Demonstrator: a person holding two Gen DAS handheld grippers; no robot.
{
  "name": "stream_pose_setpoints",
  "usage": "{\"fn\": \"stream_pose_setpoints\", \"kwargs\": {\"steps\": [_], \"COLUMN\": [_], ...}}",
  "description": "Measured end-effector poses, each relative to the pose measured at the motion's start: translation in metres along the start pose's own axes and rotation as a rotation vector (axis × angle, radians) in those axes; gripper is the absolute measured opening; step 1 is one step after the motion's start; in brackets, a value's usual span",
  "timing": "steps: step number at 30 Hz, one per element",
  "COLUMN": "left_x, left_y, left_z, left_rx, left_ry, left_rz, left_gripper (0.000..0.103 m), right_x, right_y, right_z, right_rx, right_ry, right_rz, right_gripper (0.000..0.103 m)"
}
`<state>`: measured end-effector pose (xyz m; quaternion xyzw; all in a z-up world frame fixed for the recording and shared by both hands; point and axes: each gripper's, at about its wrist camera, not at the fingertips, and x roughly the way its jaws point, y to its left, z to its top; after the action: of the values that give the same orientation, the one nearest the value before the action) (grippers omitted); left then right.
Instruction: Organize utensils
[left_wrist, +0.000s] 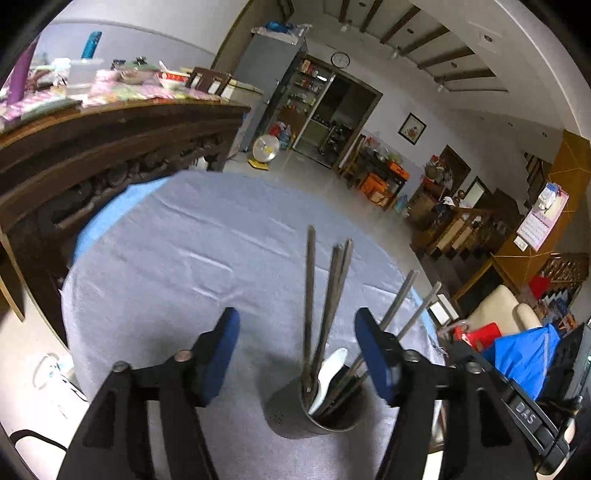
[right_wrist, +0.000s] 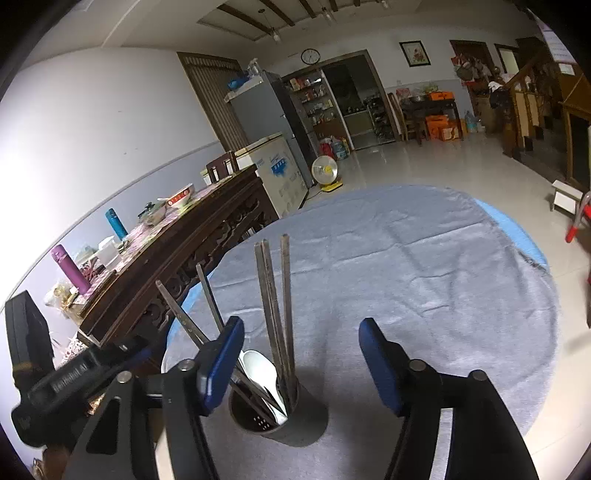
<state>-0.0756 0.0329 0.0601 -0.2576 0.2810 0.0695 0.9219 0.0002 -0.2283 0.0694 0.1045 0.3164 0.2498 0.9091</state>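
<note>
We see a round table (left_wrist: 177, 236) covered with a grey-blue cloth (right_wrist: 424, 277), and on it a dark metal holder (left_wrist: 291, 417) standing upright near the bottom centre of both views. The holder carries several long chopsticks (left_wrist: 309, 288) that lean outward in a fan, and a white spoon (left_wrist: 330, 373) tucked among them with its bowl showing above the rim.

In the left wrist view, our left gripper (left_wrist: 297, 354) has its blue-padded fingers (left_wrist: 225, 343) spread well apart, with nothing pressed between them. The holder and its chopsticks show in the gap between the two fingers, lower in the frame and apart from the pads. Two of the chopsticks pass behind the finger on the right side of the frame.

In the right wrist view, our right gripper (right_wrist: 301, 362) also stands wide open and grips nothing. The holder (right_wrist: 295, 424) sits at the bottom centre, just beside the finger on the left side of the frame, which overlaps its rim and the spoon (right_wrist: 260, 369). Three chopsticks (right_wrist: 286, 295) rise together toward the middle of the frame; two more lean toward the left, behind that finger.

At the far left of that view we see the body of the other gripper. A dark carved wooden sideboard (right_wrist: 192, 266) with bottles and dishes fills the left.
</note>
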Motion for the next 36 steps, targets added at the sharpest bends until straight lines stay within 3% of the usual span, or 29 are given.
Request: {"fn": "stream_pose_setpoints", "kwargs": {"steps": [8,16,24,36], "left_x": [0.01,0.015,0.01,0.015], "left_y": [-0.004,-0.008,-0.016,-0.019], "left_z": [-0.01,-0.023,-0.025,-0.023], "left_rx": [0.135,0.211,0.293,0.338], "left_ry": [0.097,0.158,0.102,0.107], "left_rz": [0.111,0.165,0.228,0.243], "left_gripper": [0.074,0.079,0.098,0.1], "right_x": [-0.007,-0.012,-0.01,-0.005], "right_y": [0.01,0.007,0.019,0.028], "right_z": [-0.021,-0.045,-0.06,-0.064], "right_rx": [-0.119,-0.156,-0.203,-0.227], "right_ry": [0.086,0.151,0.192,0.165], "right_rz": [-0.016,-0.015,0.0,-0.052], "right_gripper": [0.084,0.093,0.096,0.1]}}
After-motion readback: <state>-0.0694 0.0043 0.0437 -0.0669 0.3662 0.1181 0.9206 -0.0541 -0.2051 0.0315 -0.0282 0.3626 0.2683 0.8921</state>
